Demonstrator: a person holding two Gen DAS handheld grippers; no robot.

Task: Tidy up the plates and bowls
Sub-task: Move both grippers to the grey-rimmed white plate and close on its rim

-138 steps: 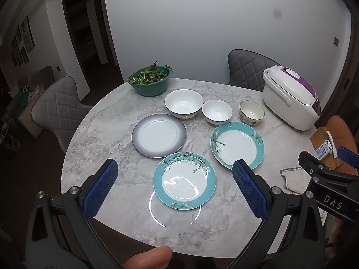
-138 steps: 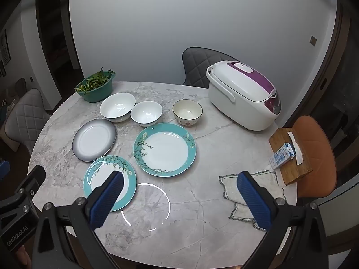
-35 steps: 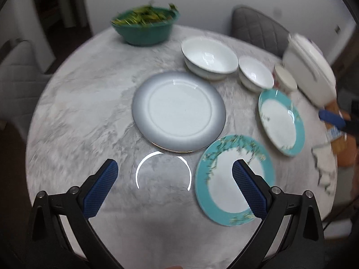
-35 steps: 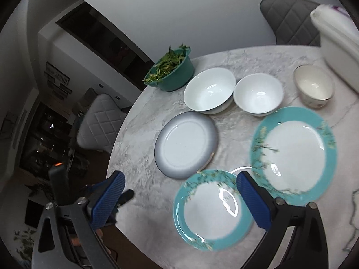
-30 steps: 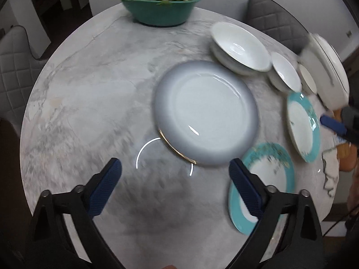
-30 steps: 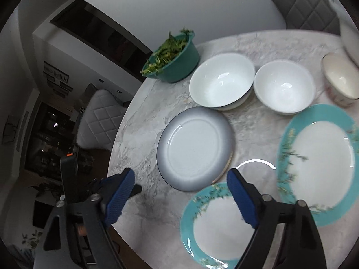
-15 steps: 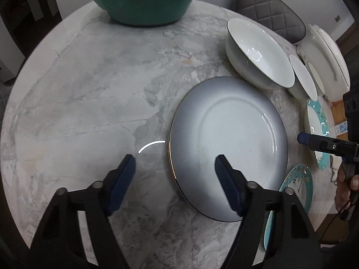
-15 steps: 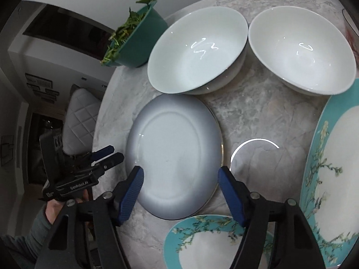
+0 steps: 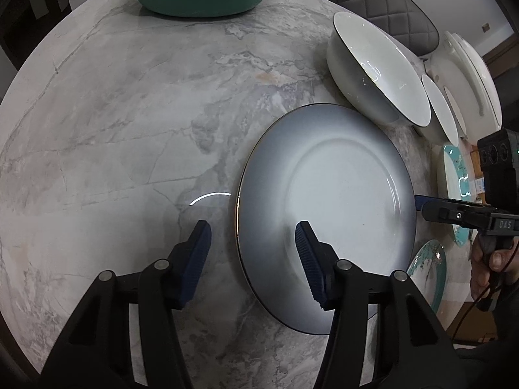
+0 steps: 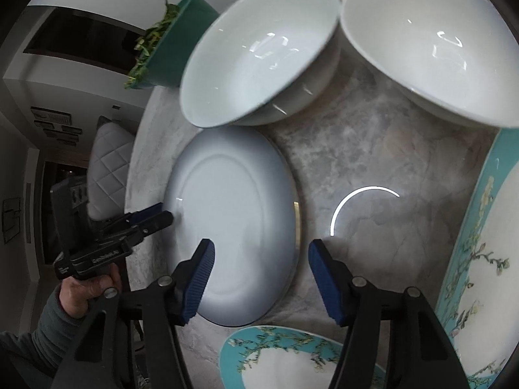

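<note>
Two white bowls (image 10: 256, 48) just behind grey plate (image 10: 233, 223), teal plates (image 10: 486, 259) beside

- Grey plate (image 9: 327, 194): flat on the marble table, pale centre fading out to a darker grey rim with a thin gold edge. Nothing on it.
- Big white bowl (image 10: 259, 52): upright and empty, sitting just behind the grey plate.
- Smaller white bowl (image 10: 431, 42): also upright and empty, right next to the big one.
- Two teal plates with white centres and a flowering-branch pattern: the larger one (image 10: 486, 259) is off to the side, the smaller one (image 10: 282, 359) sits near the grey plate's front edge. Both lie flat.
</note>
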